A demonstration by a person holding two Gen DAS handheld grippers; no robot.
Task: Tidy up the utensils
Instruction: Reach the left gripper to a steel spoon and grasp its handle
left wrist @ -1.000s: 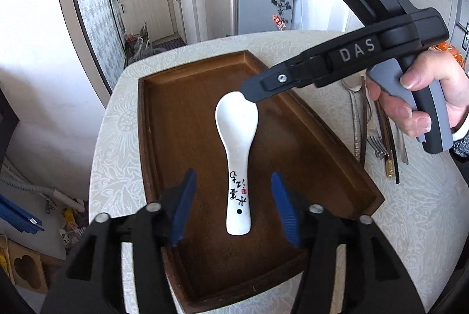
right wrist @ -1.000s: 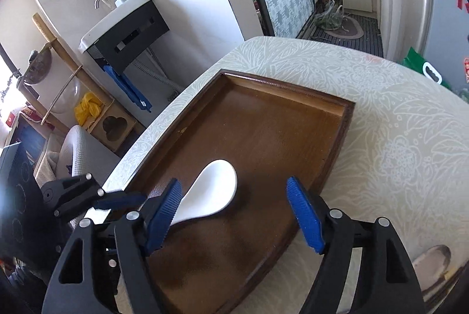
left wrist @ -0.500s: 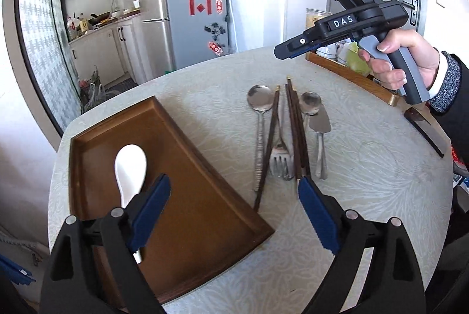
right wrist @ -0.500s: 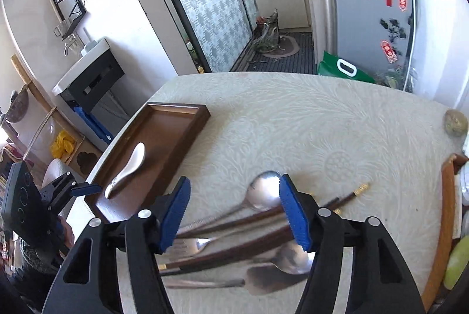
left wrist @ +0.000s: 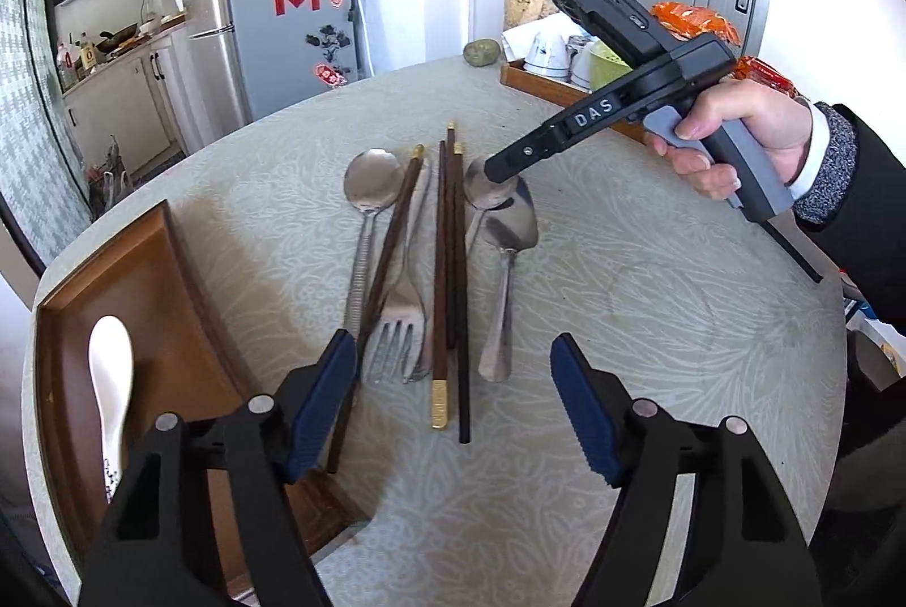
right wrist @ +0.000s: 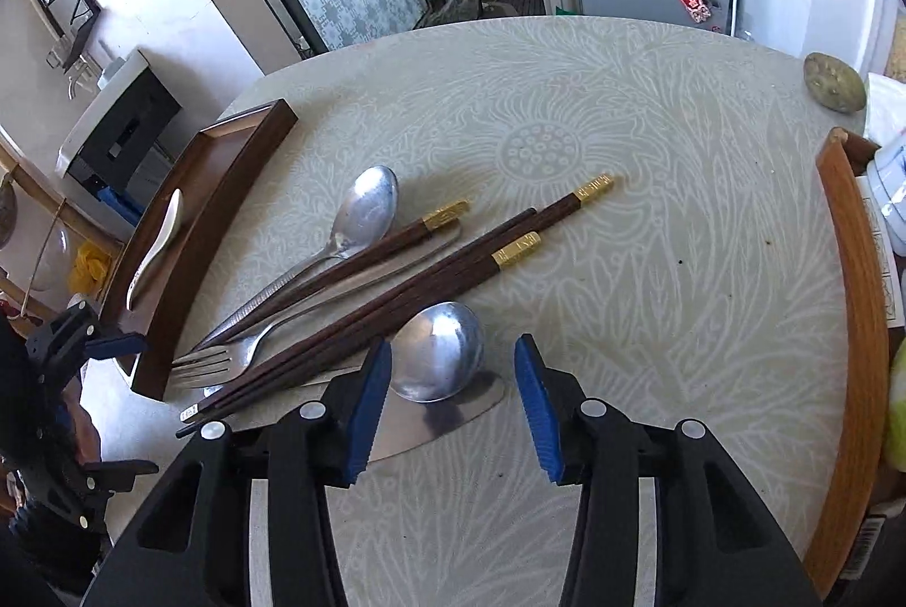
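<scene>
A white ceramic spoon lies in the brown wooden tray at the table's left; the spoon and tray also show in the right wrist view. On the tablecloth lie a metal spoon, a fork, dark chopsticks with gold ends, a second metal spoon and a metal spatula. My left gripper is open, just short of the near ends of the utensils. My right gripper is open, over the second spoon's bowl.
A second wooden tray with cups and a green item stands at the table's far right. A round stone lies near the back edge. A fridge stands behind the table.
Both grippers have swung away from the brown tray and the white spoon to the metal utensils. The right gripper has come down over the second metal spoon. Both jaws stay open.
</scene>
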